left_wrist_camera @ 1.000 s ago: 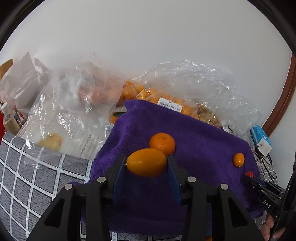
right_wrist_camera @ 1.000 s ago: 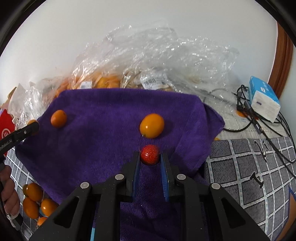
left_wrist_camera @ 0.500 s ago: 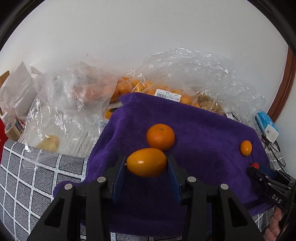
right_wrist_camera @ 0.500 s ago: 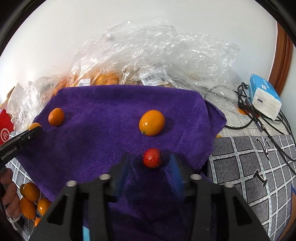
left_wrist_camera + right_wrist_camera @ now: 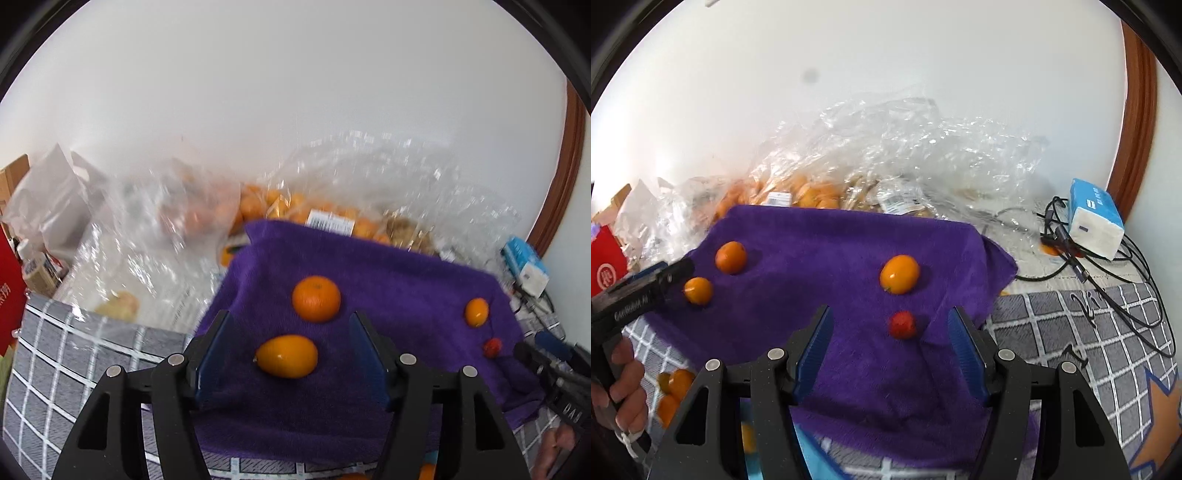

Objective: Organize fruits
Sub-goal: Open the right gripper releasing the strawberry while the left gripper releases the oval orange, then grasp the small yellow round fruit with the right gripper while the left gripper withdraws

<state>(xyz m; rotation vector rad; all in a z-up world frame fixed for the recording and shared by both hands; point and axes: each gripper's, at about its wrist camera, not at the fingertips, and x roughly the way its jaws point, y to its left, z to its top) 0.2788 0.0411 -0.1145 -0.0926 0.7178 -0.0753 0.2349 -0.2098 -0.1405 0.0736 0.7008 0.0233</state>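
A purple towel (image 5: pixel 388 280) (image 5: pixel 820 258) lies over the table. My left gripper (image 5: pixel 290 332) is open; an oval orange fruit (image 5: pixel 287 356) (image 5: pixel 698 290) lies free on the towel between its fingers. A round orange (image 5: pixel 316 299) (image 5: pixel 730 257) sits just beyond it. My right gripper (image 5: pixel 889 330) is open; a small red fruit (image 5: pixel 902 325) (image 5: pixel 492 347) lies on the towel between its fingers. Another oval orange fruit (image 5: pixel 899 274) (image 5: pixel 476 312) lies just beyond the red one.
Clear plastic bags of oranges (image 5: pixel 295 210) (image 5: pixel 812 192) pile up against the white wall behind the towel. A blue-and-white tissue pack (image 5: pixel 1095 223) and black cables (image 5: pixel 1108 273) lie at the right. More oranges (image 5: pixel 674 391) lie at the lower left on the grey checked tablecloth (image 5: pixel 74 354).
Both grippers opened. The left let the oval orange fruit go onto the towel and the right let go the red fruit. Both have drawn back a little.
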